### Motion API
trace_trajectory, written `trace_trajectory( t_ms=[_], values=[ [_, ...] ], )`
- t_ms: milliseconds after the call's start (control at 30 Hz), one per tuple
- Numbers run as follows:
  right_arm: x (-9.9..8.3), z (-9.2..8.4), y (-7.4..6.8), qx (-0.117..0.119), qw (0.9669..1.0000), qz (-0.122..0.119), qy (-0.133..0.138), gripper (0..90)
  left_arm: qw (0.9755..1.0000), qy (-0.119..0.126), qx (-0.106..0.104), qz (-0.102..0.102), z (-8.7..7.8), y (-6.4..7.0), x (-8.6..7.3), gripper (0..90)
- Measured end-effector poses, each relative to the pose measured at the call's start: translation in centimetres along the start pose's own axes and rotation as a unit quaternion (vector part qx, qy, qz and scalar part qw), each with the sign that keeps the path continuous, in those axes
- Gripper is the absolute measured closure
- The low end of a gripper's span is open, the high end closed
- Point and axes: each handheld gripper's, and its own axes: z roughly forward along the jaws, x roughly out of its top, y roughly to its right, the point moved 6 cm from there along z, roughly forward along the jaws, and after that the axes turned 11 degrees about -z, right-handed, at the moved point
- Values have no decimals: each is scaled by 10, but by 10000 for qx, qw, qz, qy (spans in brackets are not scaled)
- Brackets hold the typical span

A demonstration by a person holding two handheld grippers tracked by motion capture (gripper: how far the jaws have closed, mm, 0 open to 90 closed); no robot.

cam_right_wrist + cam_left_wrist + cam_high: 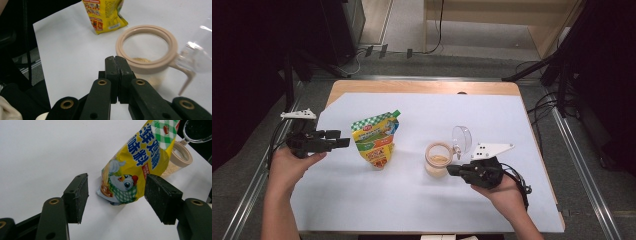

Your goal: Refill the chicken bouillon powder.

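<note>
Yellow printed plastic, with a green-and-white chequered top band, makes up the standing seasoning pouch (376, 141) seen in the high view. It stands on the white sheet covering the wooden table (422, 87), left of centre. Its long axis runs upright, base on the sheet, sealed chequered edge uppermost and leaning slightly toward the right. The left gripper (343, 142) lies level just left of the pouch, jaws pointing right at it, apart from it. The clear plastic jar with a beige rim (438, 159) stands right of the pouch, well apart from it, with pale powder in its bottom. Its clear hinged lid (462, 138) is swung open to the upper right. The right gripper (452, 170) sits just beside the jar's lower right side, pointing left at it.

Left gripper view: the left gripper (116, 195) has its jaws spread wide, nothing between the pads. The pouch (135, 167) stands beyond them, its base corner nearest, a cartoon chicken printed low on its face, and its top leaning away to the upper right. The jar (180, 157) shows behind it.

Right gripper view: the right gripper (115, 60) has its two jaws pressed flat together, holding nothing. Their tips lie at the near edge of the jar's rim (147, 47); contact cannot be told. The pouch (106, 13) stands farther off.
</note>
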Motion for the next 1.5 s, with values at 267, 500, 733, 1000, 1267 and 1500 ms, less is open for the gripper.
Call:
trace_trajectory(
  t_ms=[267,500,733,1000,1267,1500],
  values=[
    [-15,-23,13,-214,9996,196,-22,900,9999,1,113,-84,12,-8,-3,377],
    [-22,-32,31,-497,9981,367,-12,900,9999,-2,127,-68,20,-12,-5,379],
    [-26,-25,50,-695,9957,593,131,900,9994,54,317,-122,29,-15,-4,404],
    [-20,-27,61,-869,9930,758,234,900,9992,242,220,-229,34,-19,-4,403],
    [-9,-3,73,-930,9940,539,195,900,9993,181,265,-180,37,-16,-4,401],
    [-3,6,75,-893,9944,526,199,900,9992,79,381,-97,41,-15,-4,402]
  ],
)
